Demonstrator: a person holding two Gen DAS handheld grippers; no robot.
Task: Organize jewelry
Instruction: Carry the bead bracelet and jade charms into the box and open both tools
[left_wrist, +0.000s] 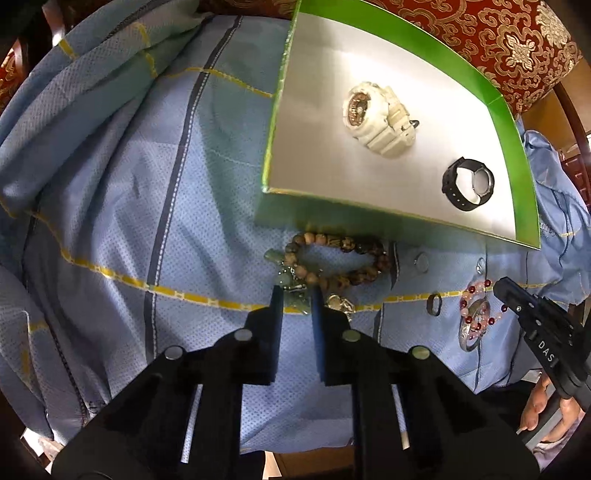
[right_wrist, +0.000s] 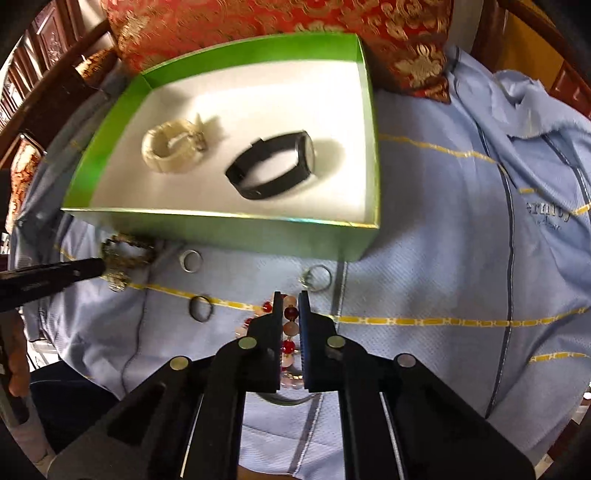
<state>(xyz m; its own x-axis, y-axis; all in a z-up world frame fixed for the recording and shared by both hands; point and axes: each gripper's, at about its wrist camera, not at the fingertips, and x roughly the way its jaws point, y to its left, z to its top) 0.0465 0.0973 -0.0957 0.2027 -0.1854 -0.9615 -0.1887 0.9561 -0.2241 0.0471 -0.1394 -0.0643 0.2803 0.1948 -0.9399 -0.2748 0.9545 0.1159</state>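
1. Now the left gripper (left_wrist: 297, 291) has its fingers narrowed onto the green jade pendant (left_wrist: 286, 278) beside the brown bead bracelet (left_wrist: 338, 264), at 6 o'clock of the green box (left_wrist: 511, 122).
2. Right gripper (right_wrist: 289, 301) clamps its fingers on the red-and-pink bead bracelet (right_wrist: 290, 314), pointing steeply down at the blue cloth (right_wrist: 424, 266).
3. Inside the box lie a white watch (left_wrist: 375, 114) and, at its 4 o'clock, a black watch (left_wrist: 467, 184).
4. Three rings (right_wrist: 192, 260) lie loose on the cloth near the box wall.

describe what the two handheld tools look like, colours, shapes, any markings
Both are matte black. The left tool and right tool each have two flat, straight fingers on angular arms, round silver studs at the pivots and pale slide rails. The right tool's side shows white letters "DAS".
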